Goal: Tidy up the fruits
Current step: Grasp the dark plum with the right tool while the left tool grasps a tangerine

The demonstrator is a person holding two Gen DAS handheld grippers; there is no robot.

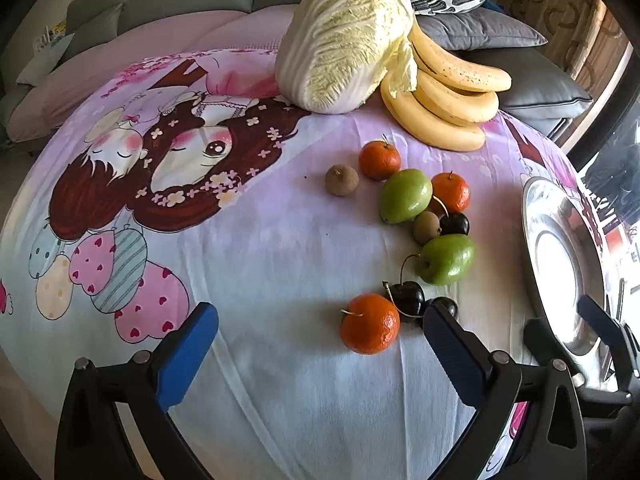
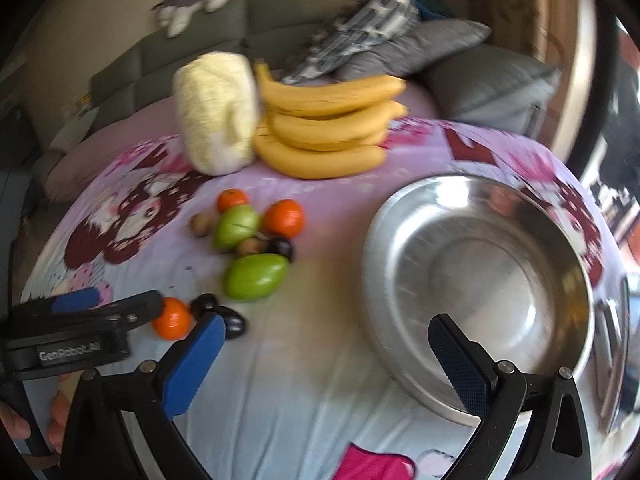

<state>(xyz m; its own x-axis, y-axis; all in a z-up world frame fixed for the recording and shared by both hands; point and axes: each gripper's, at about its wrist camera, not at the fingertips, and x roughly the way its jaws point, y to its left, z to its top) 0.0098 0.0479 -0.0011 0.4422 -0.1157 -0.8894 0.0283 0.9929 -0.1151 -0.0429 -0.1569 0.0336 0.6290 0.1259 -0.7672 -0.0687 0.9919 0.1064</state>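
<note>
Small fruits lie loose on a cartoon-print cloth: three tangerines, two green fruits point(image 1: 405, 196) point(image 1: 448, 258), two brown fruits point(image 1: 341, 180) and dark cherries point(image 1: 408, 298). My left gripper point(image 1: 320, 310) is open just above the cloth. The nearest tangerine point(image 1: 370, 324) sits between its blue pads, close to the right one and untouched. My right gripper point(image 2: 326, 320) is open with nothing in it, its right finger over the rim of the bare steel bowl point(image 2: 480, 280). In the blurred right wrist view the left gripper point(image 2: 120, 300) reaches in beside that tangerine point(image 2: 172, 318).
A bunch of bananas point(image 1: 444, 96) and a napa cabbage point(image 1: 344, 40) stand at the back of the cloth. Grey cushions point(image 1: 488, 28) and a sofa lie behind. The steel bowl point(image 1: 560, 248) is right of the fruits. A hand point(image 2: 60, 408) holds the left gripper.
</note>
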